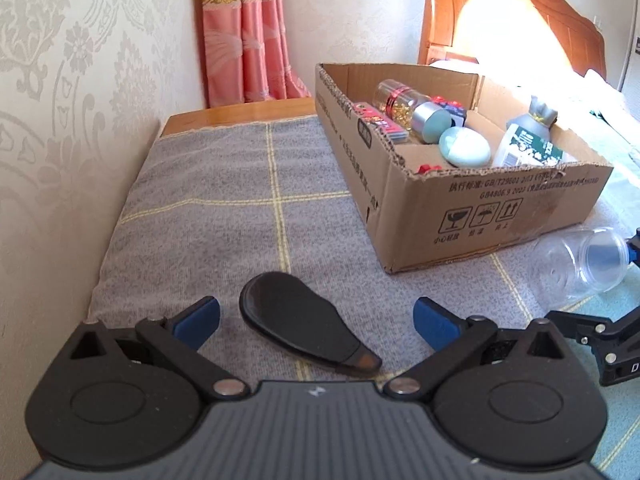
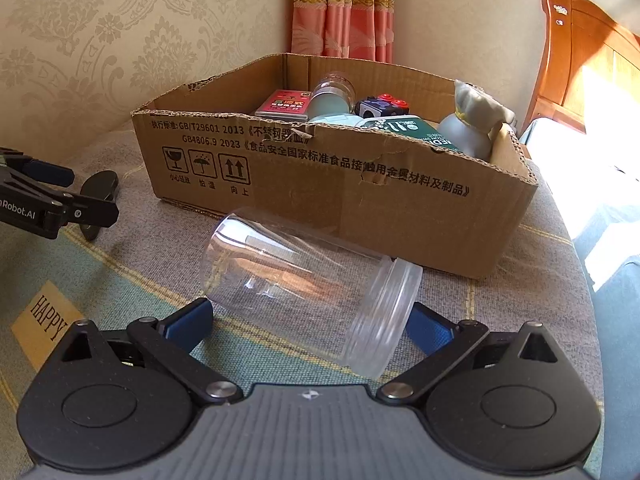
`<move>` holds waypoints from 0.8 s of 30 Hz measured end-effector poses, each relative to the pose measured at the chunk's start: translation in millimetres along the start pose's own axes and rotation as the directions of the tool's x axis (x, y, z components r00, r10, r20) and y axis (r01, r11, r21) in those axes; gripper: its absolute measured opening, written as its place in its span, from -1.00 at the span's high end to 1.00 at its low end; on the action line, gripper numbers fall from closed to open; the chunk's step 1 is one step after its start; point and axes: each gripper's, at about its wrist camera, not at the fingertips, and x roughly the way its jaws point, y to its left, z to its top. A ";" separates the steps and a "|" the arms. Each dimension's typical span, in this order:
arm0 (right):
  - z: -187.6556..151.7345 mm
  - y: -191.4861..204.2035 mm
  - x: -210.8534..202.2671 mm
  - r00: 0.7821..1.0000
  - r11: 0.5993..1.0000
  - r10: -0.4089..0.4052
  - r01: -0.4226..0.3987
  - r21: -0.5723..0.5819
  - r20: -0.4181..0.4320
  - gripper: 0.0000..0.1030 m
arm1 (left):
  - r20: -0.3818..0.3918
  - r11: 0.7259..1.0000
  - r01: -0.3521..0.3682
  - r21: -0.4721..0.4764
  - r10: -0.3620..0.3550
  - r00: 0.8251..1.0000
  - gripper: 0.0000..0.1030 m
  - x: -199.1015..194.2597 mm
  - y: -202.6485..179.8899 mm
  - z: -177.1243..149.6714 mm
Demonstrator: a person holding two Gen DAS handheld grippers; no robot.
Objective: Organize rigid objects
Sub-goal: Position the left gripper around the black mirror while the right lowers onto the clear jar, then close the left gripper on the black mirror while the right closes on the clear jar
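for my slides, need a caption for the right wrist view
Open right gripper straddling a clear jar lying before the cardboard box.

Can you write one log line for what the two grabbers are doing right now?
left hand-held gripper: open, around black case | right hand-held gripper: open, around clear jar lying sideways | cardboard box: partly filled

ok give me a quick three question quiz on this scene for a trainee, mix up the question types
1. True or false: the clear plastic jar stands upright inside the cardboard box.
2. Which object lies between the open fingers of the left hand-held gripper?
A. black flat paddle-shaped object
B. pale blue egg-shaped case
C. red card box
3. Fill in: the right hand-held gripper has its fingers open on either side of the ____.

Key
1. False: it lies on its side on the cloth, outside the box.
2. A
3. clear plastic jar
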 end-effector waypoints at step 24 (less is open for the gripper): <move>-5.6 -2.8 -5.9 1.000 0.999 0.027 -0.027 -0.023 0.004 -1.00 | -0.117 0.992 0.081 0.101 -0.069 0.991 -0.99 2.0 -32.4 -16.6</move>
